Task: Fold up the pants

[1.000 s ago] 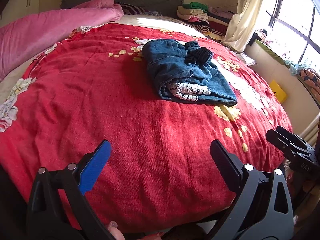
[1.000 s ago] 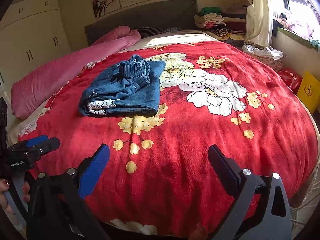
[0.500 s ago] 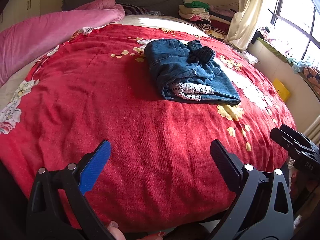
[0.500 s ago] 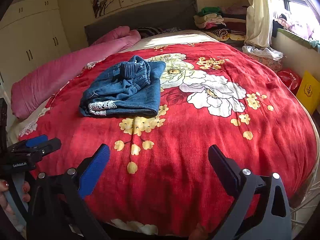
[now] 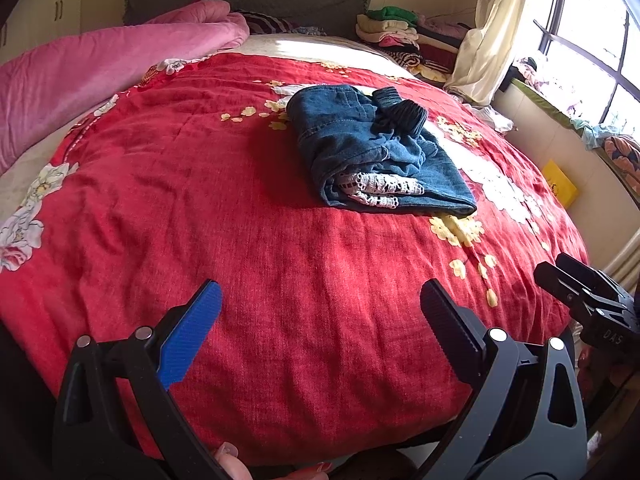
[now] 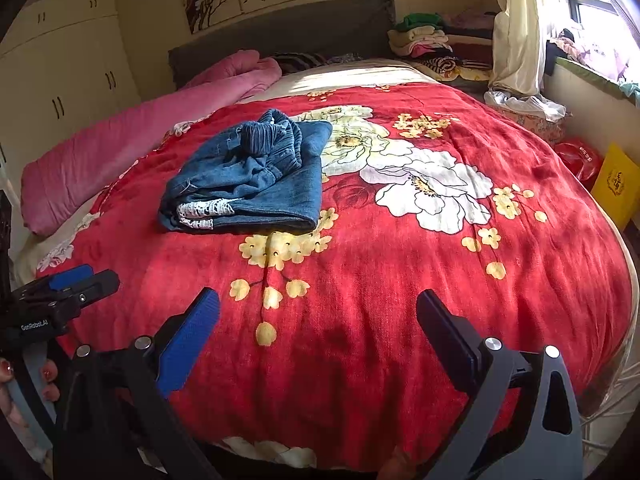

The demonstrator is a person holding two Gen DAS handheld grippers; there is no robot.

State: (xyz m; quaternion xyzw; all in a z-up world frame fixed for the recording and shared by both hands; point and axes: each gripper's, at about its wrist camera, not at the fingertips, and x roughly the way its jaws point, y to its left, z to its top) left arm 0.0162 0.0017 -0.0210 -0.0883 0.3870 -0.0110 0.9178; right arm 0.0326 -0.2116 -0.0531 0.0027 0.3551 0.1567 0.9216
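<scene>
So the denim pants (image 5: 376, 148) are sitting already folded into a thick bundle around the middle of the bed, on the red floral blanket (image 5: 240, 240), with the white lace hems (image 5: 378, 190) poking out of the near end and the bunched dark waistband (image 5: 400, 114) riding on top at the far end. Looks to me like the folding is basically finished, maybe just a tidy of that lumpy waistband left.

Both tools are hanging back at the foot edge of the bed, well apart from the bundle. The left hand-held gripper (image 5: 320, 312) is spread wide with nothing in it, and the pants are lying ahead and a bit to its right. The right hand-held gripper (image 6: 318, 312) is also spread wide and empty, with the pants ahead and off to its left. So the bundle is sitting roughly between the two, long axis running away from them toward the headboard (image 6: 280, 28). Neither one looks clearly nearer, honestly.

Nothing is standing in the way, just bare blanket. Off to the left a rolled pink quilt (image 5: 100, 68) is lying along the bed's edge, and a stack of folded clothes (image 6: 424, 40) is sitting by the curtain (image 6: 516, 24).
</scene>
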